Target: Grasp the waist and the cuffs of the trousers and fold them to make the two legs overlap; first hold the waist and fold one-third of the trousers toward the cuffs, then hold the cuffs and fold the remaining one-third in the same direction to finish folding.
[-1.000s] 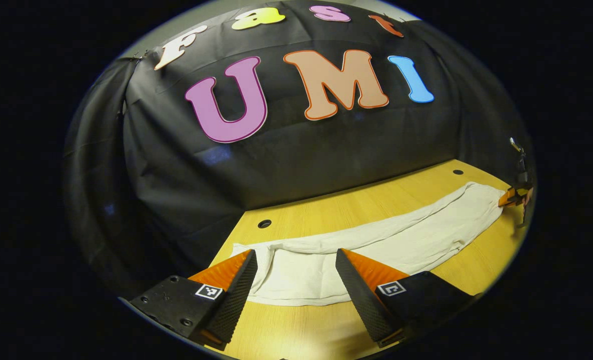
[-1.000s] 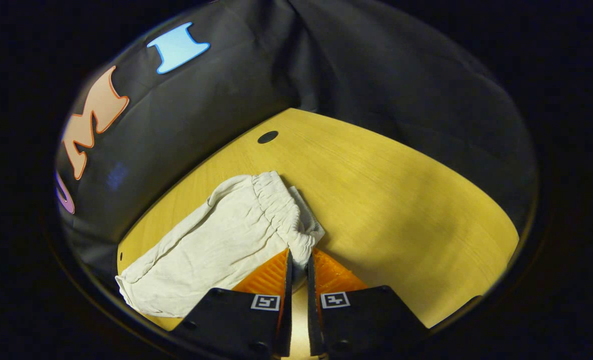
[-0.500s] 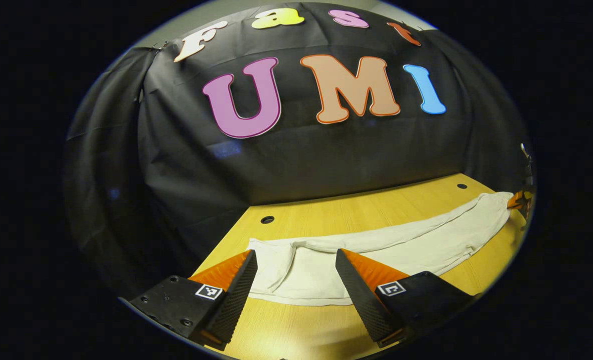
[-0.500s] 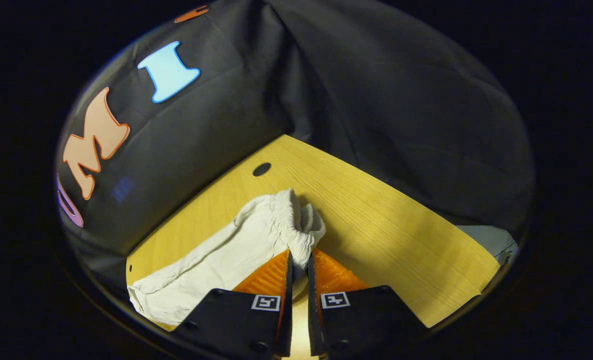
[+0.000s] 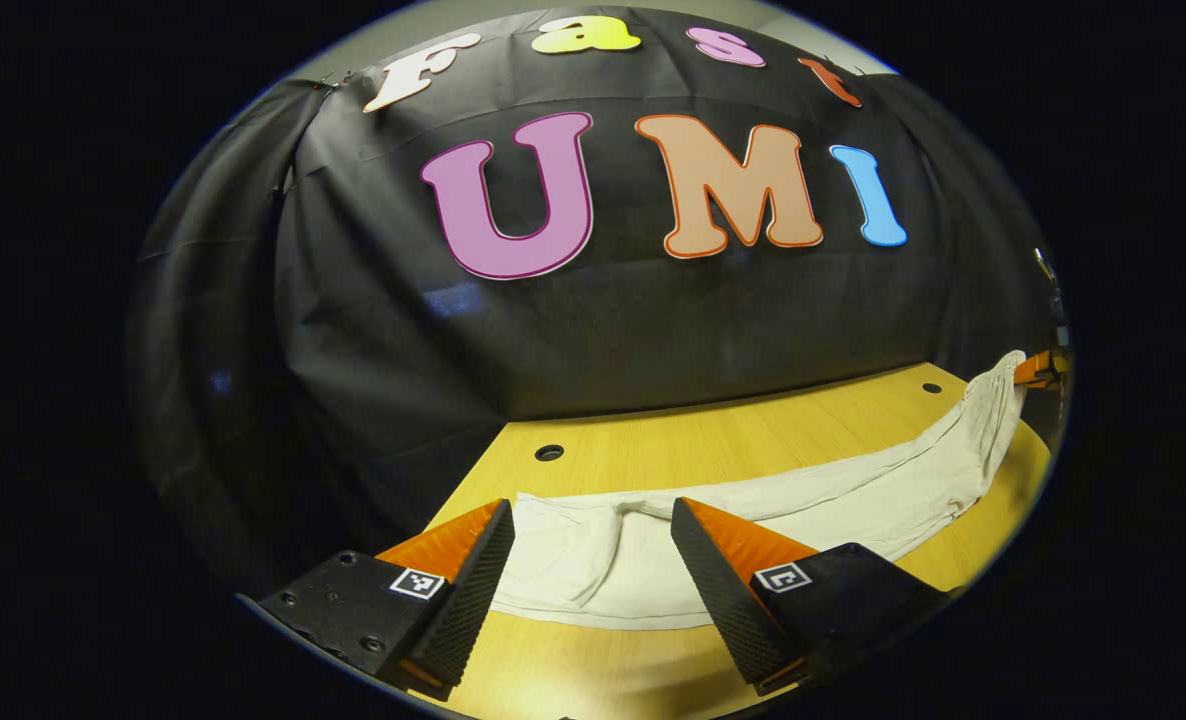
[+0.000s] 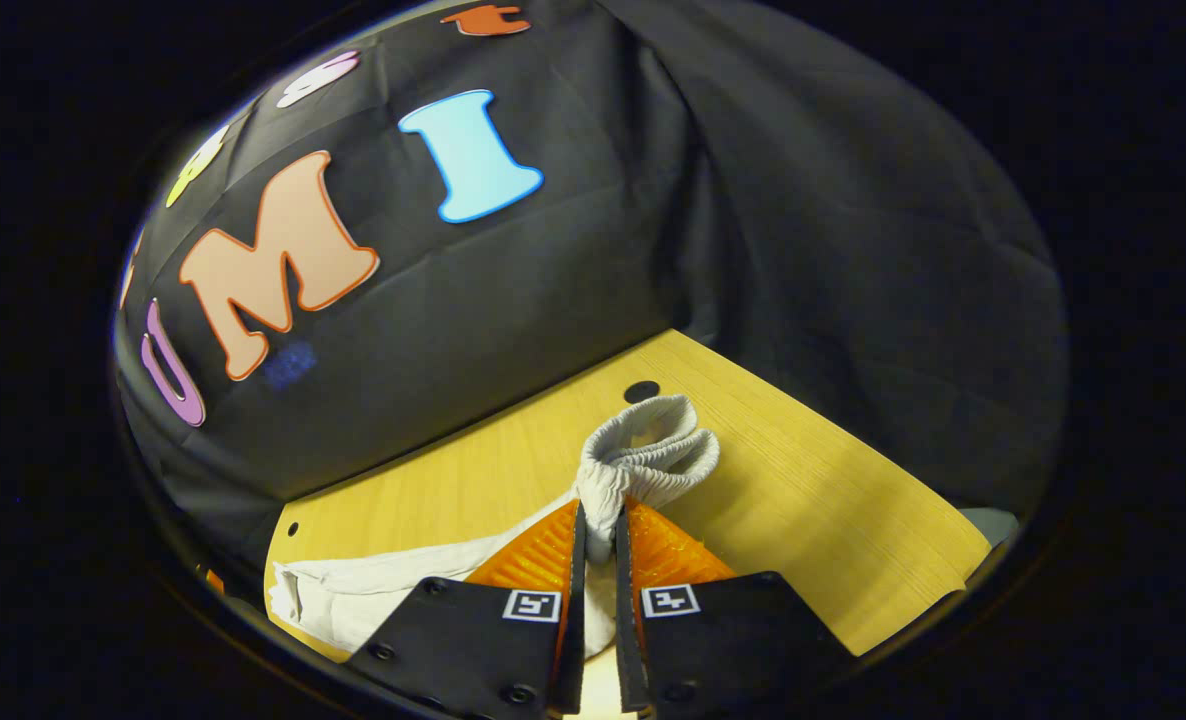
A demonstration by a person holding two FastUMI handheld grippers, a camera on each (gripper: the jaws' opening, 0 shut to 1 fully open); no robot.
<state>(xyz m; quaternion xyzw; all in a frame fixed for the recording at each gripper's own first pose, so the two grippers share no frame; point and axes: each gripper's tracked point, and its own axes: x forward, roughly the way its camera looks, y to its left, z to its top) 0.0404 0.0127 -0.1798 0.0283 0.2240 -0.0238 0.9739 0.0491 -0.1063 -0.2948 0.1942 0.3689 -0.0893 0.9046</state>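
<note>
1. One pair of off-white crumpled cloth trousers (image 5: 753,510), lying lengthwise across the pale wooden table (image 5: 673,440), cuff end at 6 o'clock in the left gripper view.
2. Left gripper (image 5: 588,575): fingers spread wide, holding nothing, poised over the cuffs (image 5: 593,560).
3. Right gripper (image 6: 593,545): fingers pinched tight on the gathered elastic waist (image 6: 648,455), raised off the table; seen at 3 o'clock in the left gripper view.
</note>
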